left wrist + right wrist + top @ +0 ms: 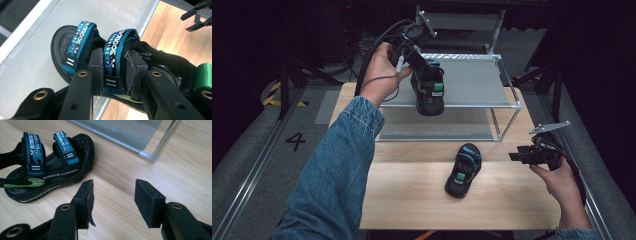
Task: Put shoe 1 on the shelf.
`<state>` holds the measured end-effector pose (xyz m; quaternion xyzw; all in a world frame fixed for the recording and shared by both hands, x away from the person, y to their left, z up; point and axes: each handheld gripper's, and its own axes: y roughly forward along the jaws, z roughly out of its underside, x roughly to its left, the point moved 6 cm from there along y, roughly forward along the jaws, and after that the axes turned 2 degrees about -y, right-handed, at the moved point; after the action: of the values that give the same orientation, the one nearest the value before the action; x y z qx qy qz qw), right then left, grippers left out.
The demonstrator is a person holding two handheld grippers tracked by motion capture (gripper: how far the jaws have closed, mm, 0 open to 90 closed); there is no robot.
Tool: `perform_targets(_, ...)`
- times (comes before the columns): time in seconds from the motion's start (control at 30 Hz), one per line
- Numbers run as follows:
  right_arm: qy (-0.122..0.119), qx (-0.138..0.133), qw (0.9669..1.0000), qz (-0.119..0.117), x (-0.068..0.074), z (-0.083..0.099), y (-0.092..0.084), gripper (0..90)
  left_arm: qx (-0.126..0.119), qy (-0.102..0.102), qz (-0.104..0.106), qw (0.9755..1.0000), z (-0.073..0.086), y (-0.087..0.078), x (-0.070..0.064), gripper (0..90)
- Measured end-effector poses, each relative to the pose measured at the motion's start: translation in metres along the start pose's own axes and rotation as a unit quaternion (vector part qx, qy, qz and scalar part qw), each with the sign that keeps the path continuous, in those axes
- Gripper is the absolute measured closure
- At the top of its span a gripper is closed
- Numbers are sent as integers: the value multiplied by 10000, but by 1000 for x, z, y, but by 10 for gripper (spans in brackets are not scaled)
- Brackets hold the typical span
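My left gripper (426,75) is shut on a black sandal (429,90) with blue straps and a green heel tab, holding it over the front of the rack's top shelf (472,82). In the left gripper view the pads (96,71) pinch the rear blue strap (113,62) of this sandal (61,45), with the shelf (32,50) beneath it. The matching second sandal (463,170) lies on the wooden table (412,200). My right gripper (515,156) hovers open at the table's right edge. Its jaws (113,195) are empty, and the lying sandal (45,167) is ahead to their left.
A two-tier metal shoe rack (507,107) stands at the back of the table; its corner post (165,137) rises ahead of the right gripper. The left forearm in a denim sleeve (337,170) crosses the table's left side. Dark floor and a rail surround the table.
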<state>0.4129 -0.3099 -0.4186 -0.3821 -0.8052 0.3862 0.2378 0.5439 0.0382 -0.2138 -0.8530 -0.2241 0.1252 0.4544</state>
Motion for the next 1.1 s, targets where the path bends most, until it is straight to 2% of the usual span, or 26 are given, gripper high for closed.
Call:
perform_targets(0.1,-25,-12,10000,-14,-1,1,-1,503,-69,63,53,9999,0,5,11,704)
perform_targets(0.27,21,-62,10000,-7,-3,1,-3,503,-77,108,-4,9999,1,12,26,704)
perform_targets(0.47,26,-40,10000,-13,-4,2,-1,503,-24,-20,8,10000,4,22,41,703)
perform_targets(0.7,30,-10,10000,-24,-4,3,0,503,8,-143,89,9999,4,31,47,703)
perform_targets(0.87,41,-15,10000,-26,-5,3,1,502,78,-128,219,9996,5,39,49,702)
perform_targets(1.1,41,-5,10000,-32,-5,4,1,501,199,-121,129,9996,4,44,49,702)
